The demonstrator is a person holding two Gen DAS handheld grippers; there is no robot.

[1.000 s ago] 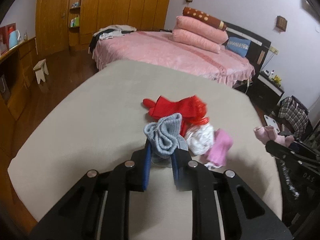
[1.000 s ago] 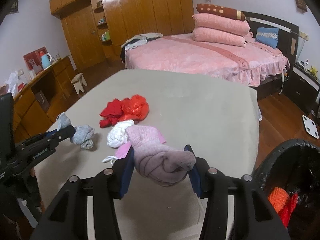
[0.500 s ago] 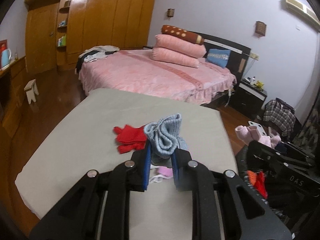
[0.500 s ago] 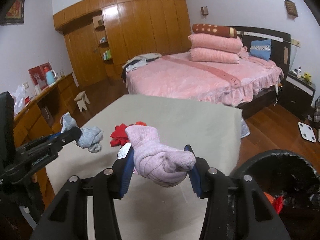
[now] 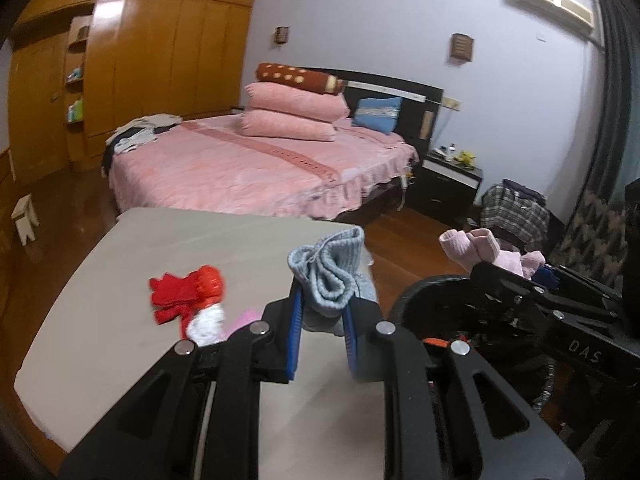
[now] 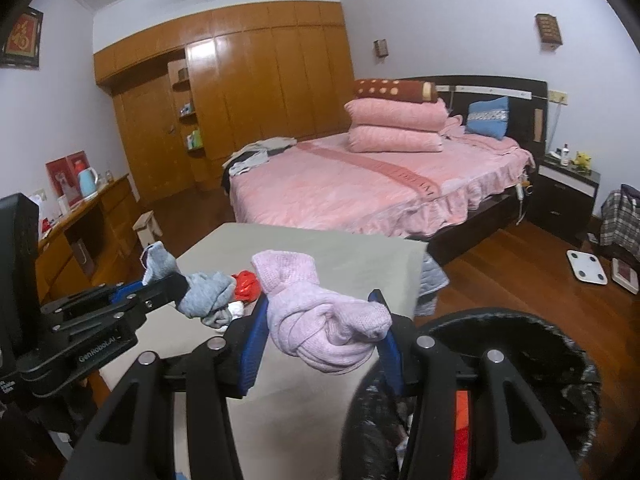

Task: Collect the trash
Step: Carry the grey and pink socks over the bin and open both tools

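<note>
Jaws of left gripper (image 5: 320, 316) clamped on grey sock (image 5: 330, 276), right gripper (image 6: 322, 336) on pink sock (image 6: 324, 328), beside black bin (image 6: 560, 344).

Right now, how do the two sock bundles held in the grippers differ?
The grey sock bundle is ribbed, loosely folded and pinched narrowly by the left gripper. The pink sock bundle is bulkier, knotted into a ball, and spreads the right gripper wider. Both are gripped clear of the table.

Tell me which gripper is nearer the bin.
Right. The right gripper, holding the pink sock, is at the bin rim; the left gripper, holding the grey sock, is over the table beside it.
</note>
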